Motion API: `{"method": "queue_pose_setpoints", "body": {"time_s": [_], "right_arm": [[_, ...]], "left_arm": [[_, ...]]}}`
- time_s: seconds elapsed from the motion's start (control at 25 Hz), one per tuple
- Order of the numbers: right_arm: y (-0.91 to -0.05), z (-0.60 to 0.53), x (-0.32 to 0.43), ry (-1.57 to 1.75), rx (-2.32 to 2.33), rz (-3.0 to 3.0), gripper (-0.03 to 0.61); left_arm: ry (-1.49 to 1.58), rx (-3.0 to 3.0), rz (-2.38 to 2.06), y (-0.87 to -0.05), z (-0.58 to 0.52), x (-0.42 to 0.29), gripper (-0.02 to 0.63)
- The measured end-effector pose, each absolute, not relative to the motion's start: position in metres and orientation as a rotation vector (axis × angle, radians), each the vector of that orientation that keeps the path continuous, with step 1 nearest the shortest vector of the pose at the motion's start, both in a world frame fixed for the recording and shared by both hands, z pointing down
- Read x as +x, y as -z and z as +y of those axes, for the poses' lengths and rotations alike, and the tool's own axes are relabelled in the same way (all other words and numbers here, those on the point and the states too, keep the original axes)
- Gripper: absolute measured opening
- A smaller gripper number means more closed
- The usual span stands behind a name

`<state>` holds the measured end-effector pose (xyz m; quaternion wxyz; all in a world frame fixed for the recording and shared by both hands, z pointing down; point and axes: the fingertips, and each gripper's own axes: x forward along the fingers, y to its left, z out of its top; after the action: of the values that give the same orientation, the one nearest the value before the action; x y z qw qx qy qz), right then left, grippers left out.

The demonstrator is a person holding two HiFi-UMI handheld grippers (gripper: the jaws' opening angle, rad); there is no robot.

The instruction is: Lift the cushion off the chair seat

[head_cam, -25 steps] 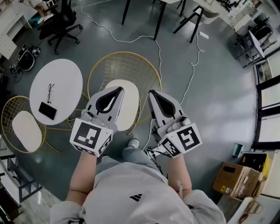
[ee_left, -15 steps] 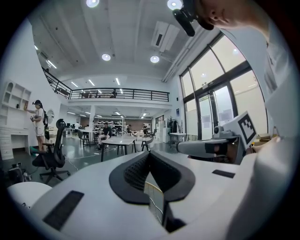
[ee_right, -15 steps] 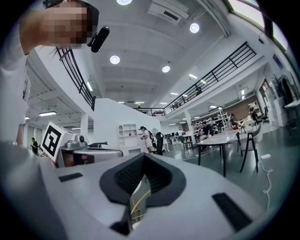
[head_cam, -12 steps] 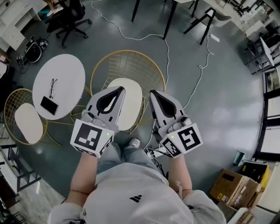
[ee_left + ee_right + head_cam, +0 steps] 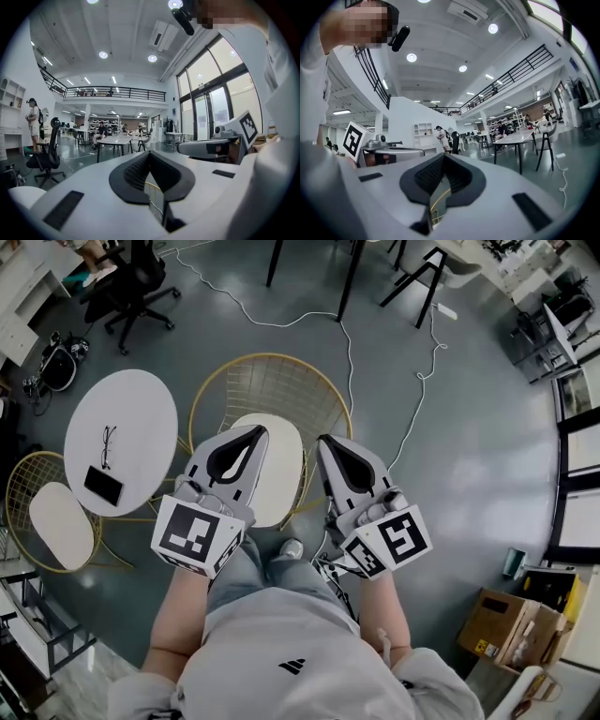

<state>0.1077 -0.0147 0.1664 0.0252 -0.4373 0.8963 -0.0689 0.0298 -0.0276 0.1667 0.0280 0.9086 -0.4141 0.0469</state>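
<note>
The gold wire chair [image 5: 272, 360] stands on the grey floor just ahead of the person, and the cream cushion [image 5: 283, 463] lies flat on its seat, untouched. The left gripper [image 5: 253, 432] is held above the chair's left half, its tip over the left edge of the cushion in the head view. The right gripper [image 5: 324, 440] is held above the chair's right side, its tip at the cushion's right edge. The two grippers are side by side with the cushion showing between them. In each gripper view the jaws are pressed together with nothing held; only a sliver of gold wire shows through the narrow slit below the pads.

Left of the chair and close to it is a round white table [image 5: 141, 395], which carries a pair of glasses [image 5: 108, 440] and a dark phone [image 5: 101, 485]. Further left of the chair is a second gold wire chair [image 5: 17, 486] with its own pale cushion [image 5: 59, 524]. A white cable [image 5: 349, 345] runs across the floor behind the chair and down its right side. Behind the chair to the left stands a black office chair [image 5: 127, 285]. Well to the right of the chair, near the wall, sits a cardboard box [image 5: 497, 620]. The person's shoe [image 5: 287, 547] is on the floor at the chair's near edge.
</note>
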Motion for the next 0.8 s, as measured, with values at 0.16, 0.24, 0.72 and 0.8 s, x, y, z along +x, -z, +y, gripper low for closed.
{"method": "queue_pose_setpoints", "body": {"time_s": [0.16,0.24,0.72,0.8], "right_arm": [[-0.164,-0.024,0.101,0.211,-1.405,2.748,0.009],[-0.164,-0.029,0.099,0.213,-1.429,2.737,0.009],[-0.177,-0.069,0.073,0.254,-1.533,2.693,0.011],[-0.182,-0.075,0.07,0.268,-1.55,2.687,0.011]], "left_arm": [[-0.149,2.827,-1.231,-0.164,-0.041,0.023,0.012],[-0.155,2.834,-1.215,-0.165,-0.048,0.019,0.012],[-0.183,2.852,-1.109,-0.178,-0.095,-0.006,0.012],[-0.195,2.849,-1.093,-0.184,-0.101,-0.009,0.012]]}}
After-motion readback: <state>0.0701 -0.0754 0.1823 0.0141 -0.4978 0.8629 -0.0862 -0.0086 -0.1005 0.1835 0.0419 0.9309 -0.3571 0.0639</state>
